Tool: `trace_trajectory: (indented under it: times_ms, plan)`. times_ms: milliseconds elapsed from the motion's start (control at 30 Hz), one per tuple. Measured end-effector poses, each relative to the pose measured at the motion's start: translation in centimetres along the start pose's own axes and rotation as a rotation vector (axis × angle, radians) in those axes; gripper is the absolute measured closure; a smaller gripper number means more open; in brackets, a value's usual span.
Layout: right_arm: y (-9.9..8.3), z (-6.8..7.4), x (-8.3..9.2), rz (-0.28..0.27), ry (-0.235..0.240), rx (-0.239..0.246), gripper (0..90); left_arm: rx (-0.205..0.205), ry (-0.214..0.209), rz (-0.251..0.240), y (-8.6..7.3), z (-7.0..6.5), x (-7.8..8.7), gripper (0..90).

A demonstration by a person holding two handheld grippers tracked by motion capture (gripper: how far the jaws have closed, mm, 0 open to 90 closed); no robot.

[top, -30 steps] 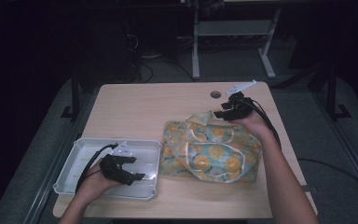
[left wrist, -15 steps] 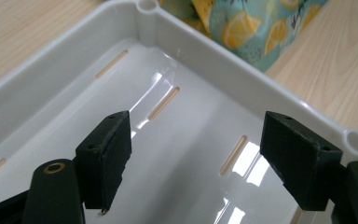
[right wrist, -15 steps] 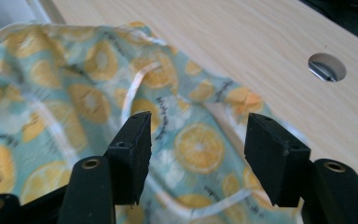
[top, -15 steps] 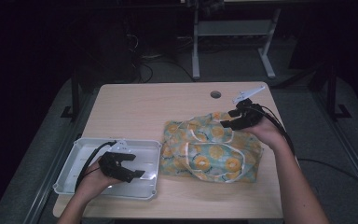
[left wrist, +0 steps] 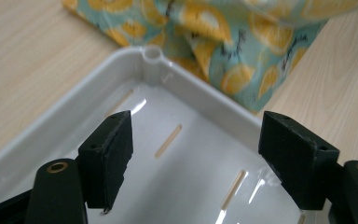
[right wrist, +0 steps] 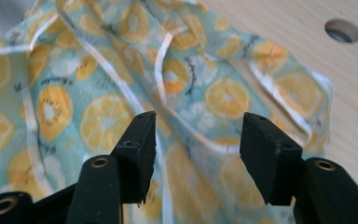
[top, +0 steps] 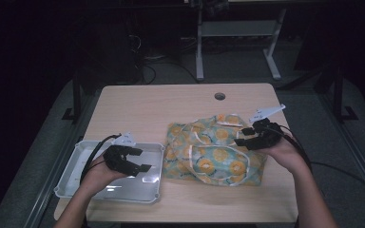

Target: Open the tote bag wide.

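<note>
Dim room, pale tabletop (top: 171, 107): lemon-print cloth (top: 214, 152) lies right of centre, directly under the right gripper (top: 241, 141), whose empty jaws have just been closing; left gripper (top: 140, 159) hangs wide and empty over the tray (top: 76, 166).

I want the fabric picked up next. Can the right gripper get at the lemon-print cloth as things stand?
Probably yes: the right gripper hovers open over the cloth, nothing between them.

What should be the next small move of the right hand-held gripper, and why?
Probably lower the right hand-held gripper a little onto the lemon-print cloth and close on a fold. Its jaws have just been closing but remain apart above the fabric, with nothing pinched between them. The left hand-held gripper is open over the white tray, so the cloth seems next to be grasped.
</note>
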State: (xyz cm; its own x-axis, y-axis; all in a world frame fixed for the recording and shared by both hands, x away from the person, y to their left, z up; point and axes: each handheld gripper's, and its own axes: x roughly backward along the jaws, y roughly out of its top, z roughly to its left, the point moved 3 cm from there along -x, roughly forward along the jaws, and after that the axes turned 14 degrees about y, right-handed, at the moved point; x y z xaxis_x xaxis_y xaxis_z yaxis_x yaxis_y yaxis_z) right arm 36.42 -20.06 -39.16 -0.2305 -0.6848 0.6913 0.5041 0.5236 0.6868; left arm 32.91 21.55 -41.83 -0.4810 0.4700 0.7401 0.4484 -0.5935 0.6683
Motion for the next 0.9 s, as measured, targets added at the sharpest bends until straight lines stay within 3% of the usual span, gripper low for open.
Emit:
trace_trajectory:
  times_ms: [400,667,900]
  plan:
    - [-3.2,1.0,1.2,0.009,-0.006,-0.042,52.5,-0.053,-0.040,-0.085,5.8,-0.7,0.1,31.2]
    - [-4.1,0.5,0.7,-0.002,0.005,-0.052,54.8,-0.119,-0.079,-0.078,9.2,-2.3,-2.7,33.8]
    - [-4.9,0.2,0.6,-0.001,0.012,-0.078,58.8,-0.154,-0.123,-0.049,11.0,-3.9,-5.2,36.3]
